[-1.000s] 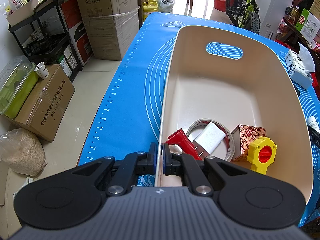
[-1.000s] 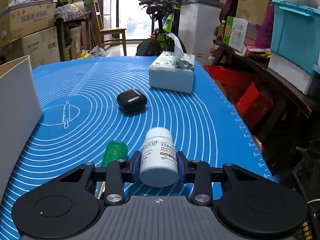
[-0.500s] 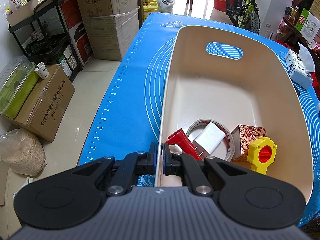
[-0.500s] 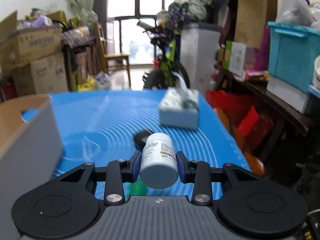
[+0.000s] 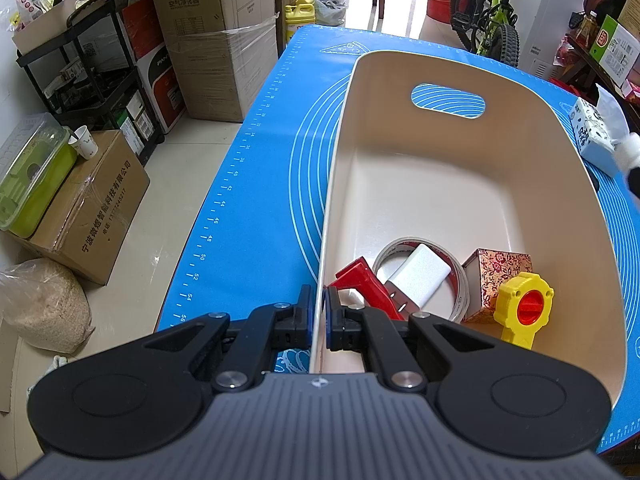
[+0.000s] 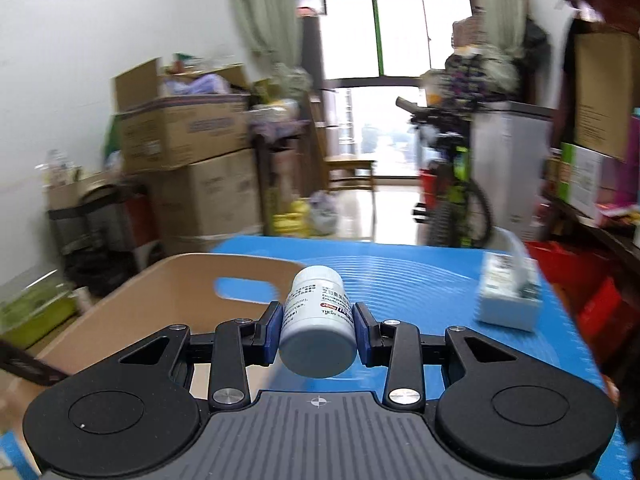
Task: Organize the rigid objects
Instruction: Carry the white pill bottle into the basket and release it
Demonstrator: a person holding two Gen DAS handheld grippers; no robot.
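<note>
My left gripper is shut on the near left wall of a cream bin that stands on the blue mat. In the bin lie a red tool, a white block on a tape ring, a patterned box and a yellow-and-red piece. My right gripper is shut on a white pill bottle and holds it in the air beside the bin, above the mat.
A tissue box sits on the blue mat at the right; it also shows in the left wrist view. Cardboard boxes, a shelf cart and a bicycle stand around the table.
My right gripper has lifted the pill bottle off the mat and swung left toward the bin. The left gripper has held still on the bin wall.
</note>
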